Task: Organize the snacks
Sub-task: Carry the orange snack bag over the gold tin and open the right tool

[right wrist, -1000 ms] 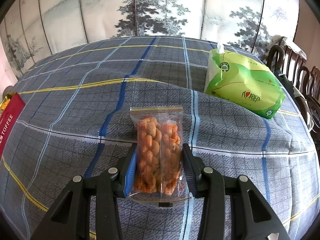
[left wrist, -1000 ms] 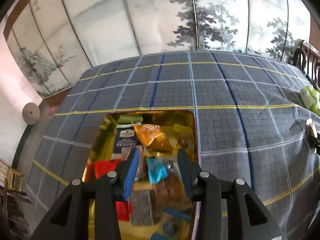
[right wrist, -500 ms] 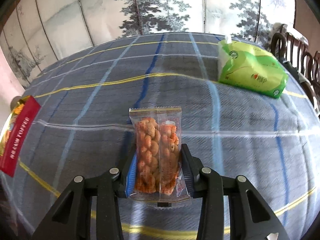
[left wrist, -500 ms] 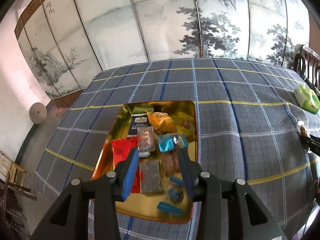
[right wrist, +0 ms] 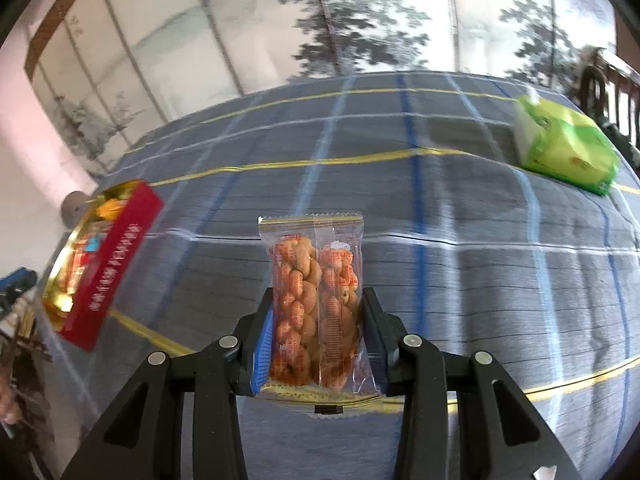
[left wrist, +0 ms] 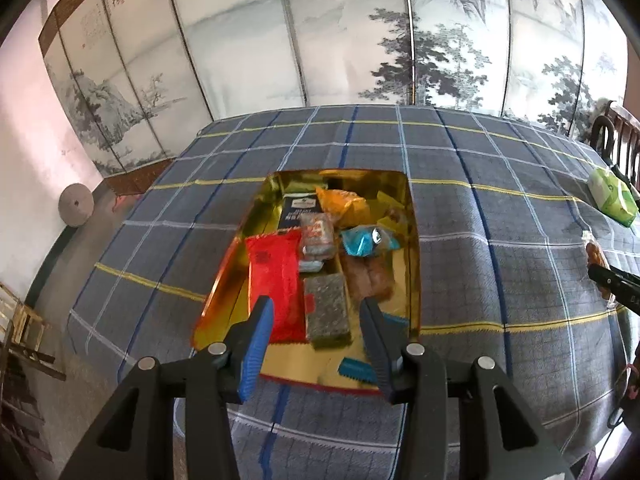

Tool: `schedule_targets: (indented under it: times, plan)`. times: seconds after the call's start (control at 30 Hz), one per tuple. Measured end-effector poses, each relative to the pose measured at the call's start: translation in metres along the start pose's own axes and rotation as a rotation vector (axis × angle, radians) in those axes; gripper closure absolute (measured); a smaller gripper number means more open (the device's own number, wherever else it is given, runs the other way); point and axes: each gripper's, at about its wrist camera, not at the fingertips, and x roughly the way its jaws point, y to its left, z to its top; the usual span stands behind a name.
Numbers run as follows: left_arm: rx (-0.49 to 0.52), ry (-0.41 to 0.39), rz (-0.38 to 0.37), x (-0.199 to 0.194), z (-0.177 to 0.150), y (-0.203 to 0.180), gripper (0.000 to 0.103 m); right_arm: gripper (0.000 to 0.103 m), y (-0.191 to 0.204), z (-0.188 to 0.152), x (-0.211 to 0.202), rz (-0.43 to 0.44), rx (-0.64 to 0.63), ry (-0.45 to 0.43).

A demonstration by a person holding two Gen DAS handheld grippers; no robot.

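Note:
A gold-lined tin (left wrist: 414, 264) with red outer walls sits on the plaid tablecloth and holds several snack packets, among them a red packet (left wrist: 276, 276) and a teal one (left wrist: 362, 240). My left gripper (left wrist: 316, 320) is open and empty, raised above the tin's near end. My right gripper (right wrist: 318, 320) is shut on a clear packet of orange twisted snacks (right wrist: 314, 300), held above the cloth. The tin also shows at the left of the right wrist view (right wrist: 116, 252). The right gripper and its packet show at the right edge of the left wrist view (left wrist: 600, 268).
A green tissue pack (right wrist: 564, 152) lies at the table's far right, also in the left wrist view (left wrist: 612, 196). Dark wooden chairs (left wrist: 618, 140) stand beyond it. A painted folding screen (left wrist: 360, 40) runs behind the table. A wooden rack (left wrist: 20, 332) stands low at left.
My left gripper has risen and drawn back from inside the tin, empty. My right gripper has lifted the snack packet and swung left, bringing the tin into its view.

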Motion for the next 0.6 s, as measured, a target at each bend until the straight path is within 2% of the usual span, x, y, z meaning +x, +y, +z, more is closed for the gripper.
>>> schedule_targets:
  times: [0.33, 0.6]
  plan:
    - [-0.048, 0.005, 0.011, -0.001, -0.017, 0.025, 0.057, 0.066, 0.112, 0.013, -0.006, 0.168, -0.144, -0.002]
    - [-0.178, 0.002, 0.046, 0.001, -0.043, 0.075, 0.057, 0.066, 0.186, 0.019, 0.017, 0.275, -0.210, 0.042]
